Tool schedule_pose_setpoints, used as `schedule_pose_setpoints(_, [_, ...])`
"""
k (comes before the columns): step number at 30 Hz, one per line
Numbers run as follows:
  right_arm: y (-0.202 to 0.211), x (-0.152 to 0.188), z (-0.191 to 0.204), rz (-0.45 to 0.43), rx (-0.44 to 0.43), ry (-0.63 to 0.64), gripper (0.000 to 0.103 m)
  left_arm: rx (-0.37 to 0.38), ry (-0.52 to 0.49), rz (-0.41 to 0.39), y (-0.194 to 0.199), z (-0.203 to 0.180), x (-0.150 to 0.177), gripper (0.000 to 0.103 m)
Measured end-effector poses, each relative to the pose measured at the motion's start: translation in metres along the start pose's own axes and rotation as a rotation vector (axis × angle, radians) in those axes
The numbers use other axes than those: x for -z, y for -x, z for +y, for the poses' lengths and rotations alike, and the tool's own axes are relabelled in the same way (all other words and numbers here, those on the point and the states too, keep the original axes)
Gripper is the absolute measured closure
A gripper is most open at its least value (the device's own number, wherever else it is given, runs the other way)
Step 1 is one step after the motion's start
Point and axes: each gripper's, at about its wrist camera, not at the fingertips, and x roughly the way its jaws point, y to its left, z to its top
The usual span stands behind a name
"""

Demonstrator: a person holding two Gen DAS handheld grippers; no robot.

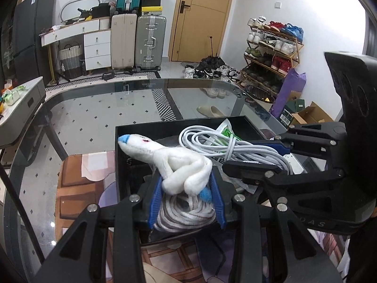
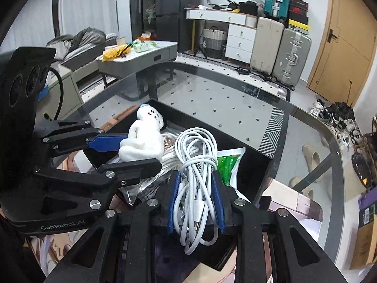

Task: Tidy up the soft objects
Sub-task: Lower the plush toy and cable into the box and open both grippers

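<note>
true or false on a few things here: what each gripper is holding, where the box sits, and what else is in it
1. The left gripper is shut on a white plush toy. True.
2. The right gripper is open and holds nothing. False: it is shut on a bundle of white cable.
3. The black box sits on a glass table. True.
4. A green and white packet lies in the box beside the cable. True.
5. The plush toy lies on the floor next to the suitcases. False: it is held over the box.
</note>
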Motion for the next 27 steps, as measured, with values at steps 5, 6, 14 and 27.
schedule_pose_setpoints(5, [-0.011,-0.002,-0.001,0.024,-0.006,0.022,0.077,-0.020,-0.036,-0.003,-0.001,-0.004,0.002,0.066])
schedule_pose_setpoints(6, [-0.012,-0.001,-0.002,0.025,-0.008,0.025,0.077,-0.020,-0.037,-0.008,-0.001,-0.004,0.002,0.066])
schedule_pose_setpoints(14, [0.000,0.006,-0.003,-0.020,-0.020,0.054,0.062,0.027,0.004,-0.011,0.009,0.002,0.003,0.056])
schedule_pose_setpoints(27, [0.060,0.032,-0.003,-0.196,0.005,-0.045,0.006,-0.061,0.017,-0.153,0.061,0.013,0.017,0.001])
